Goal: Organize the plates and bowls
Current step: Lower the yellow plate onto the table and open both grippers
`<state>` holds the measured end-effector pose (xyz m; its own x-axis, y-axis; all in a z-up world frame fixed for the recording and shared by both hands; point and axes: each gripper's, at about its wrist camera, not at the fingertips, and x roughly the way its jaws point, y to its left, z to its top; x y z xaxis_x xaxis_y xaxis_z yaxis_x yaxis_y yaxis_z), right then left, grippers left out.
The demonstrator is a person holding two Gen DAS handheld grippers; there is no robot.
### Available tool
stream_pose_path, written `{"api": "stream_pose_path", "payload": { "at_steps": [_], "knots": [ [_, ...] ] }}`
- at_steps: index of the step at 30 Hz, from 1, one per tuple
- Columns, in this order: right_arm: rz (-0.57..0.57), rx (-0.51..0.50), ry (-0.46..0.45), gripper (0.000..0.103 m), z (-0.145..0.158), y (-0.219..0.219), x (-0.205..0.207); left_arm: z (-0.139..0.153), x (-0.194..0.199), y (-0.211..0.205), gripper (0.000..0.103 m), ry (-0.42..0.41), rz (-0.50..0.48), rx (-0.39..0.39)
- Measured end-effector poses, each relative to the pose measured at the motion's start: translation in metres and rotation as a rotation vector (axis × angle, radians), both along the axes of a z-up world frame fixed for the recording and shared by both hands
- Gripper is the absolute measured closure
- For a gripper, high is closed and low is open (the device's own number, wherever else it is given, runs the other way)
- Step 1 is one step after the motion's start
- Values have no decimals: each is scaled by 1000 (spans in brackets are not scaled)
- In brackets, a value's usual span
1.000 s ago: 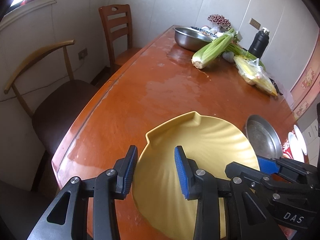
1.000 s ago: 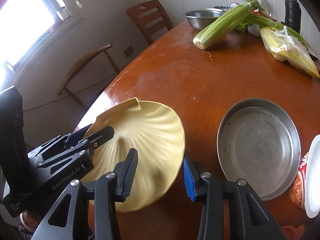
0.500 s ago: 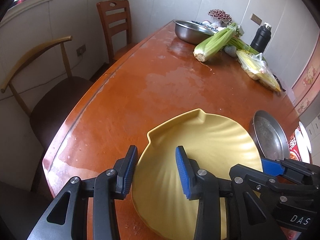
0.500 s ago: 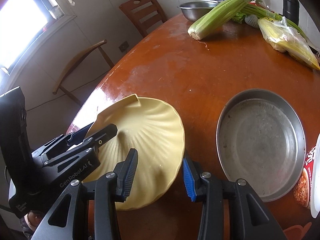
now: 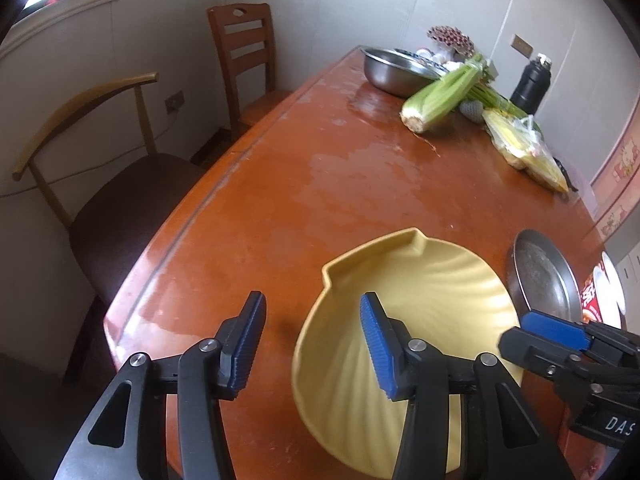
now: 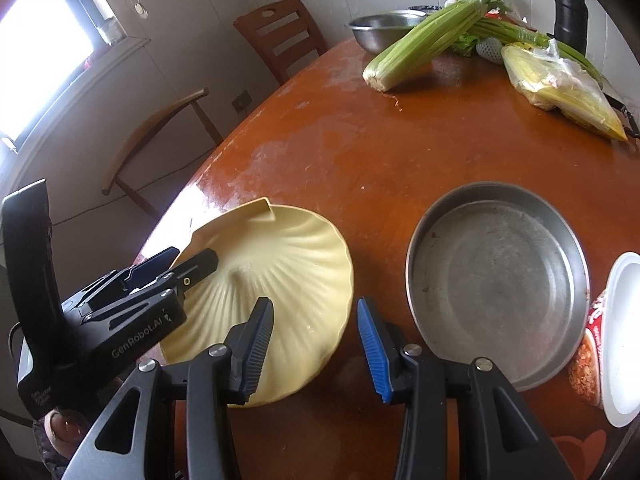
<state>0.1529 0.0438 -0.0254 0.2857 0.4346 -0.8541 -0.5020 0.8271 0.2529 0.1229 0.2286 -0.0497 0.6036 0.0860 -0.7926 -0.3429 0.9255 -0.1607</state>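
Left wrist: left gripper [image 5: 310,340] jaws just opening (astride yellow plate [image 5: 432,292] rim), angled downward.

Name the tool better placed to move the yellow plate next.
Right. The right tool appears clamped on the yellow plate, beside the steel pan; the left tool has just been opening its jaws, the rim loose between them.

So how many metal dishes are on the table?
2: a shallow steel pan right of the yellow shell plate, and a steel bowl at the far end behind the celery. Others may be hidden.
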Motion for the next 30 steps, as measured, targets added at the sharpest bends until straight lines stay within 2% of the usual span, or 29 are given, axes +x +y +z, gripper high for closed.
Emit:
{"api": "stream_pose_path", "payload": {
  "at_steps": [8, 18, 25, 30],
  "knots": [
    [-17, 18, -57, 58, 24, -19, -13, 32, -24, -9, 52, -68, 2, 20],
    [-43, 76, -188, 48, 78, -74, -59, 67, -50, -85, 51, -139, -184, -5],
    [-97, 74, -234, 45, 92, -120, -83, 69, -56, -138, 51, -128, -284, -24],
    [-147, 54, -233, 45, 83, -155, -98, 60, -62, -175, 51, -89, -353, -17]
  ]
}}
